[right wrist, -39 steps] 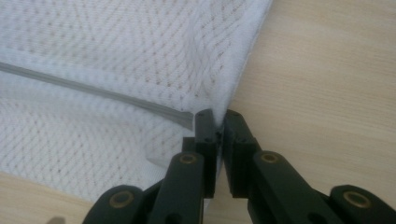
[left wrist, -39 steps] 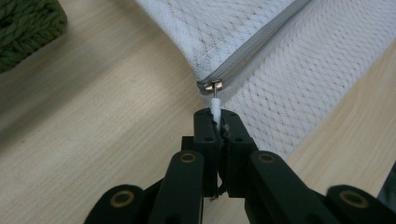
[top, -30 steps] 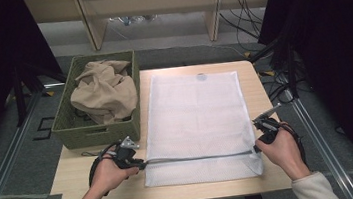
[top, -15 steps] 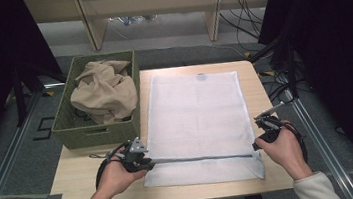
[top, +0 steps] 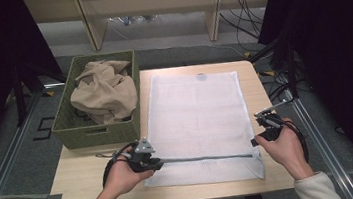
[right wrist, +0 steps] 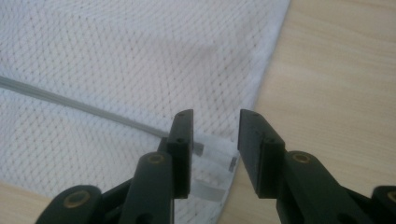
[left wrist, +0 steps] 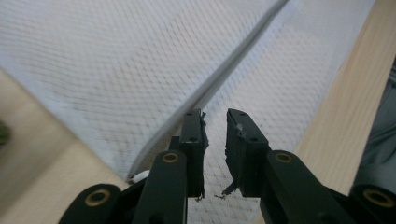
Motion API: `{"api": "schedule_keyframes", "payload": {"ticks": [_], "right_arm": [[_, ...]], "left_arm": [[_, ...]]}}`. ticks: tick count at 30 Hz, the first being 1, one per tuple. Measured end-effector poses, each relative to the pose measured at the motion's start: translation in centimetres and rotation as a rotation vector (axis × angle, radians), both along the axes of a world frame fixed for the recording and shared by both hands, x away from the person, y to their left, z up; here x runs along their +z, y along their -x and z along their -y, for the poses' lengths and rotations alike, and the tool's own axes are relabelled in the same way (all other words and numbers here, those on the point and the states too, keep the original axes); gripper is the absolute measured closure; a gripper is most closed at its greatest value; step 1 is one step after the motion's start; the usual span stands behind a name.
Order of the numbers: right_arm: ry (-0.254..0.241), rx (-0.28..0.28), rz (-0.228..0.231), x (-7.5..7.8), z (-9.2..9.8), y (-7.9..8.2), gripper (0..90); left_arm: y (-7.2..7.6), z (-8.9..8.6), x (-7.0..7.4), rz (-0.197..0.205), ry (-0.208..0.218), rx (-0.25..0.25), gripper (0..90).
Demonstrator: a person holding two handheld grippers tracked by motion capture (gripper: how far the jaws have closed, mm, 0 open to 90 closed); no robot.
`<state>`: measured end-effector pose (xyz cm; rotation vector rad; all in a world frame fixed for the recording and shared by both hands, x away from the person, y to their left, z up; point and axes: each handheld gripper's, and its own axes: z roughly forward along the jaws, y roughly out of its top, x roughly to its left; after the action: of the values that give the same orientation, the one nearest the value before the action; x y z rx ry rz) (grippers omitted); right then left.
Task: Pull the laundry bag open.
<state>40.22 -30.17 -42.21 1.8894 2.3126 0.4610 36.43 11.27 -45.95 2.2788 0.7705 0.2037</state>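
The left tool (top: 157, 162) is sitting at the near-left end of the zipper (top: 206, 157), its jaws standing narrowly apart with mesh beneath them; whether the pads are pinching anything cannot be told. The right tool (top: 262, 126), whose jaws have just been opening, is gaping wide over the zipper's right end, gripping nothing. The mesh bag (top: 197, 112) is lying flat on the surface (top: 88, 182). Farther left, a basket (top: 99, 134) is holding tan cloth (top: 103, 90).

A mesh bag (top: 197, 122) lies on the table (top: 84, 190), with a basket (top: 100, 133) holding cloth (top: 103, 90) to its left
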Motion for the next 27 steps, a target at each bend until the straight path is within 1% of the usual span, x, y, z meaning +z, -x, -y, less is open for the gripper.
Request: {"api": "schedule_keyframes", "payload": {"ticks": [1, 2, 3, 4, 5, 6, 7, 8, 9, 10, 11, 12, 13, 14, 16, 17, 18, 19, 20, 23, 24, 25, 26, 27], "right_arm": [[0.009, 0.041, 0.034, -0.2, 0.2, -0.2, 67.6], [0.007, 0.049, 0.038, -0.1, 0.2, -0.2, 67.9], [0.000, -0.005, 0.016, 0.1, -0.3, 0.0, 69.0], [0.012, 0.056, 0.044, -0.1, 0.1, -0.2, 71.3], [0.016, 0.091, 0.050, -0.2, 0.2, -0.2, 71.7], [0.018, 0.087, 0.048, -0.3, 0.2, -0.2, 72.6], [0.012, 0.052, 0.028, -0.1, -0.2, -0.1, 74.0], [0.008, 0.019, 0.002, 0.1, -0.6, 0.1, 74.6], [0.011, 0.044, 0.013, 0.0, -0.5, -0.1, 74.6], [0.009, 0.052, 0.016, 0.0, -0.5, -0.1, 74.8], [0.009, 0.049, 0.015, 0.0, -0.6, -0.1, 74.9], [0.013, 0.047, 0.012, 0.0, -0.7, -0.1, 74.8], [0.007, 0.049, 0.014, 0.0, -0.8, -0.2, 74.6], [0.012, 0.053, 0.016, -0.1, -0.8, -0.2, 74.6], [0.014, 0.059, 0.012, 0.0, -1.0, -0.2, 74.6], [0.015, 0.058, 0.015, 0.0, -1.2, -0.2, 74.6], [0.027, 0.086, 0.037, -0.1, -1.1, -0.3, 74.7], [0.024, 0.085, 0.036, 0.0, -1.3, -0.3, 74.8], [0.022, 0.093, 0.043, 0.1, -1.4, -0.3, 74.9], [0.015, 0.103, 0.049, 0.2, -1.8, -0.3, 75.3], [0.006, 0.126, 0.051, 0.1, -2.3, -0.4, 75.6], [-0.004, 0.143, 0.052, 0.0, -2.6, -0.4, 75.6], [-0.016, 0.157, 0.051, -0.1, -2.9, -0.5, 75.6], [-0.034, 0.175, 0.039, -0.2, -3.2, -0.7, 75.6]], "left_arm": [[0.0, -0.5, 0.4, 0.015, -0.002, 0.015, 76.3], [-0.1, -1.0, 0.6, 0.028, 0.004, 0.031, 76.6], [-0.1, -1.0, 0.6, 0.028, 0.004, 0.031, 77.4], [-0.4, -1.9, 0.7, 0.026, -0.011, 0.062, 79.5], [-0.4, -1.9, 0.7, 0.026, -0.011, 0.062, 82.5], [-0.6, -2.4, 0.3, 0.020, -0.064, 0.072, 84.0], [-0.7, -2.5, 0.0, 0.003, -0.061, 0.073, 84.6], [-0.8, -2.5, -0.3, 0.004, -0.062, 0.071, 85.2], [-0.8, -2.5, -0.5, -0.005, -0.065, 0.066, 85.8], [-0.8, -2.4, -0.7, -0.003, -0.062, 0.075, 86.4], [-0.9, -2.3, -0.9, -0.006, -0.065, 0.076, 87.1], [-1.0, -2.2, -1.1, -0.014, -0.053, 0.076, 87.2], [-1.0, -2.2, -1.1, -0.014, -0.053, 0.076, 87.3], [-1.1, -1.8, -1.4, -0.013, -0.073, 0.063, 87.4], [-1.4, -1.3, -2.2, -0.026, -0.069, 0.064, 87.3], [-1.7, -1.1, -2.4, -0.026, -0.082, 0.047, 87.2], [-1.8, -1.0, -2.6, -0.046, -0.084, 0.058, 87.2], [-1.9, -0.8, -2.9, -0.048, -0.081, 0.061, 87.1], [-2.0, -0.7, -2.9, -0.046, -0.072, 0.048, 87.1], [-2.0, -0.4, -2.9, -0.046, -0.061, 0.056, 87.1], [-1.7, -0.3, -2.7, -0.028, -0.052, 0.066, 86.9], [-1.5, -0.3, -2.4, -0.010, -0.043, 0.061, 86.7], [-1.3, -0.4, -2.1, -0.004, -0.034, 0.051, 86.3], [-1.0, -0.5, -1.8, 0.010, -0.023, 0.055, 85.7]]}}
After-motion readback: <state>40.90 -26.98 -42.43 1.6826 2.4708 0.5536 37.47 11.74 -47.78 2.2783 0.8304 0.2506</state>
